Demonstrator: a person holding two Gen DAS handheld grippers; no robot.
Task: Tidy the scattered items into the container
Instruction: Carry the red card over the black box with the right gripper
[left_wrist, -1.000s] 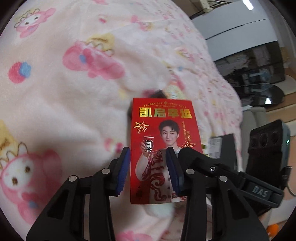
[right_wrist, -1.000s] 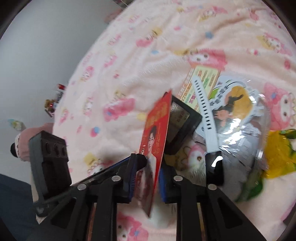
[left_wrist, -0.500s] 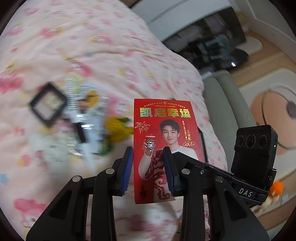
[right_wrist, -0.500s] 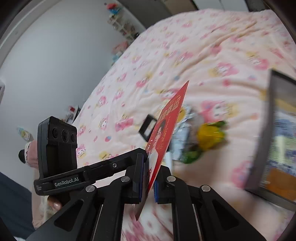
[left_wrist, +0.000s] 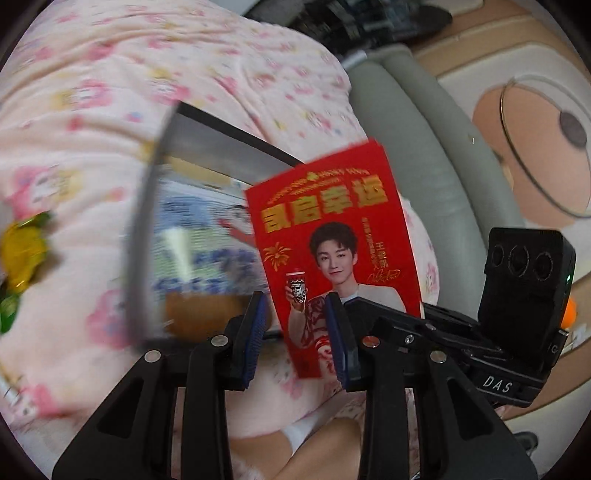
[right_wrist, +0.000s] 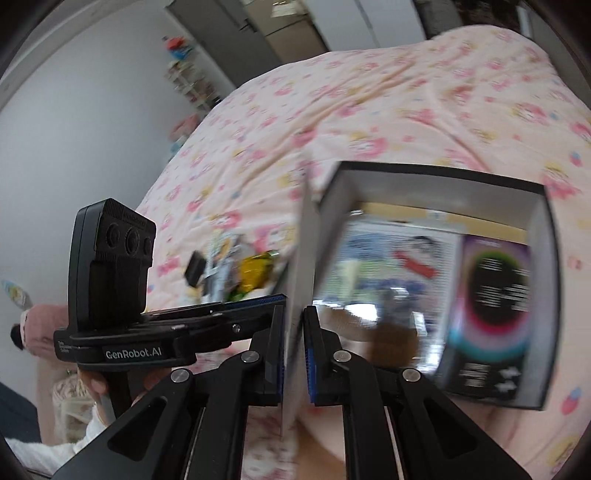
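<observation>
My right gripper is shut on a red card with a man's picture; in the right wrist view the card shows edge-on. My left gripper is open, its fingers on either side of the card's lower part without pinching it. A dark open box, the container, lies on the pink bed with packets inside; it also shows blurred in the left wrist view. The card hangs beside the box's near rim.
A pile of scattered items lies on the pink blanket: a yellow wrapper, a small black frame and a shiny packet. A grey bed edge and the floor lie to the right.
Both grippers have swung with the red card away from the pile and over to the open box. The box now fills the views. The right gripper still holds the card.
</observation>
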